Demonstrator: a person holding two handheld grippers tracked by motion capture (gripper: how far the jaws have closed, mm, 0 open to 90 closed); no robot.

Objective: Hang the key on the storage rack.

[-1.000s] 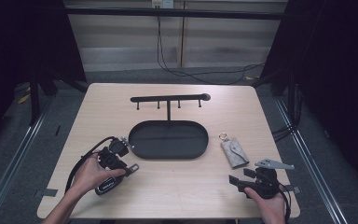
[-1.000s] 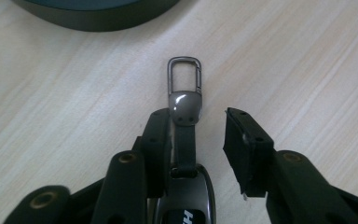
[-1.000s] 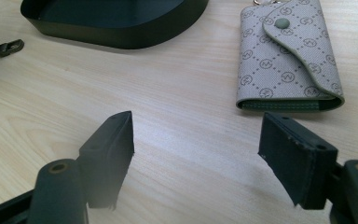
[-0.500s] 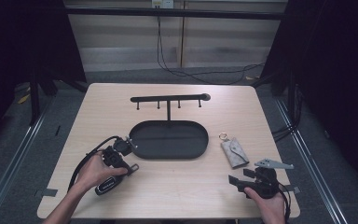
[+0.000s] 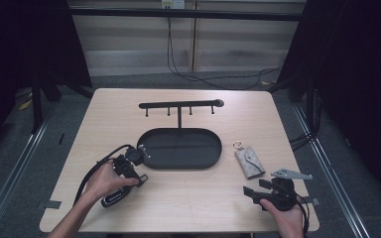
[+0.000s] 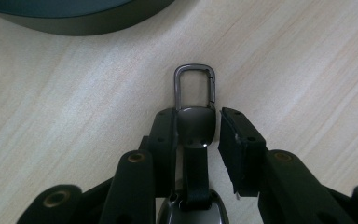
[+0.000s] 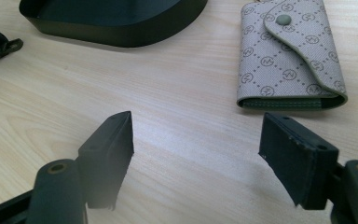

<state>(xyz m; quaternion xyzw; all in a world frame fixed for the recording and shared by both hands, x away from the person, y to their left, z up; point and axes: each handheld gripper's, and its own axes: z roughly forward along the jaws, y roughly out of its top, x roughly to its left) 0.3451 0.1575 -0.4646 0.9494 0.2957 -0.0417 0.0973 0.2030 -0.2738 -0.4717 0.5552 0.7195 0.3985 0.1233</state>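
We had our left gripper (image 6: 193,140) closing around the key fob (image 6: 194,126) beside the tray (image 5: 178,163), our right gripper (image 7: 196,154) open and empty, hanging not begun.

the black oval metal tray (image 5: 198,161) sat mid-table on the pale wooden table (image 5: 188,203), with the black t-shaped hook rack (image 5: 179,104) behind it, the grey patterned key pouch (image 5: 249,161) to its right, and the dark metal carabiner keychain (image 6: 195,100) just off its left end.

My L gripper (image 5: 135,159) sits at 8 o'clock, jaws just closed in, tips toward 1. R gripper (image 5: 258,191) at 5 o'clock, jaws apart, tips toward 10.
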